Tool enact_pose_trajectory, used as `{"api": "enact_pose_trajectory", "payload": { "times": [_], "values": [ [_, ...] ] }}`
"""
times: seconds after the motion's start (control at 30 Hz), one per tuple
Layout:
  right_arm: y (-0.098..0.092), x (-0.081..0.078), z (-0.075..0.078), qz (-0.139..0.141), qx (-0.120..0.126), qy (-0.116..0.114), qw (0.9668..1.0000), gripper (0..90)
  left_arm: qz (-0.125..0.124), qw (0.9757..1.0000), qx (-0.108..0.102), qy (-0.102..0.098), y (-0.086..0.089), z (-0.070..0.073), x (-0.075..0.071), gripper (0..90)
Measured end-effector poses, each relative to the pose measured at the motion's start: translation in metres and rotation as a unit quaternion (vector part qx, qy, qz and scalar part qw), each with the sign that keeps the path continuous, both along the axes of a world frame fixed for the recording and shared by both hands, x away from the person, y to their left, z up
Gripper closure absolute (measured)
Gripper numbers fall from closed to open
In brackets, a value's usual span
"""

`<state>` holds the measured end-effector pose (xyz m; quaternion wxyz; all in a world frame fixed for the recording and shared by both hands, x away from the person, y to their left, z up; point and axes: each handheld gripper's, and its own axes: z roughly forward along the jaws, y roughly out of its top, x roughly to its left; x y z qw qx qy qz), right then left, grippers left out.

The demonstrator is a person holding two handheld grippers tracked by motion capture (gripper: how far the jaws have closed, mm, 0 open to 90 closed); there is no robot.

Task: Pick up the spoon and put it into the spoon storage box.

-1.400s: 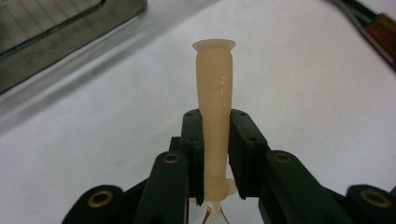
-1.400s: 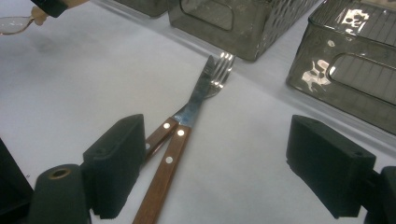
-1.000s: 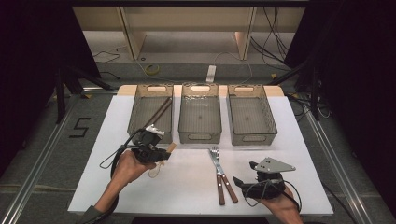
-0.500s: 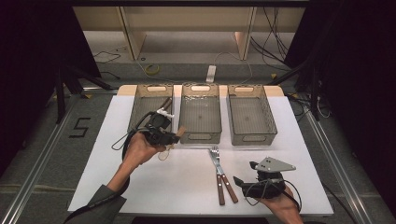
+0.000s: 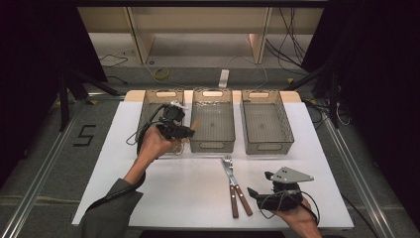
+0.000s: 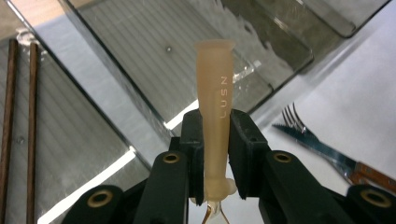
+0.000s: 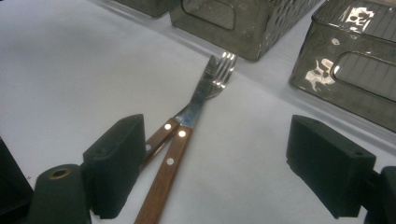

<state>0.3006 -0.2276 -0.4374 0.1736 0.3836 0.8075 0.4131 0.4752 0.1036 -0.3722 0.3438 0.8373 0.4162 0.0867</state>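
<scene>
Translucent beige plastic — the handle of a small utensil (image 6: 215, 116) — is being pinched between the pads of the left gripper (image 5: 187, 132), its working end hidden below the jaws. Compared with a second ago, the left hand (image 5: 153, 144) is no longer low over the white table (image 5: 114, 163); it has been lifting and carrying the utensil away from the near edge, and is now hovering at the gap between the far-left bin (image 5: 148, 106) and the middle bin (image 5: 213, 121). That suggests the pickup is done and sorting into a bin is the step in hand — which bin, I cannot tell.

Counting things: three smoked-plastic bins are sitting in a row at the far side, the third (image 5: 263, 124) at the right. Two brown sticks (image 6: 21, 130), perhaps chopsticks, are lying in one bin. One knife (image 7: 180, 144) and one fork (image 7: 219, 74), both wooden-handled, are lying touching on the table. The right gripper (image 7: 219, 163) is resting near them with jaws spread wide, holding nothing.
</scene>
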Motion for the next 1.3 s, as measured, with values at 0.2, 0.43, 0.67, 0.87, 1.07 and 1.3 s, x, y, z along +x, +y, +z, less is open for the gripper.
{"api": "enact_pose_trajectory", "payload": {
  "times": [0.2, 0.43, 0.67, 0.87, 1.07, 1.3],
  "values": [
    [0.0, 0.0, 0.0, 0.001, 0.0, 0.0, 1.0, 20.6, 0.008, 0.9999, -0.013, 0.006, -0.009, 0.0, 0.015, 76.1],
    [0.0, 0.0, 0.0, 0.002, 0.0, 0.0, 1.0, 20.6, 0.013, 0.9998, -0.016, 0.006, -0.019, 0.001, 0.028, 76.2],
    [0.0, 0.0, 0.0, 0.002, 0.001, 0.001, 1.0, 20.6, 0.019, 0.9992, -0.034, 0.008, -0.026, 0.007, 0.041, 76.0],
    [0.001, 0.0, 0.0, 0.004, -0.001, 0.0, 1.0, 20.6, 0.028, 0.9989, -0.038, 0.002, -0.033, 0.009, 0.049, 76.0],
    [0.001, 0.0, 0.0, 0.005, 0.0, 0.0, 1.0, 20.6, 0.031, 0.9986, -0.041, 0.001, -0.039, 0.006, 0.053, 75.9],
    [0.001, 0.0, 0.0, 0.006, 0.0, 0.0, 1.0, 20.6, 0.047, 0.9979, -0.044, -0.005, -0.041, -0.001, 0.061, 75.8]
  ]
}}
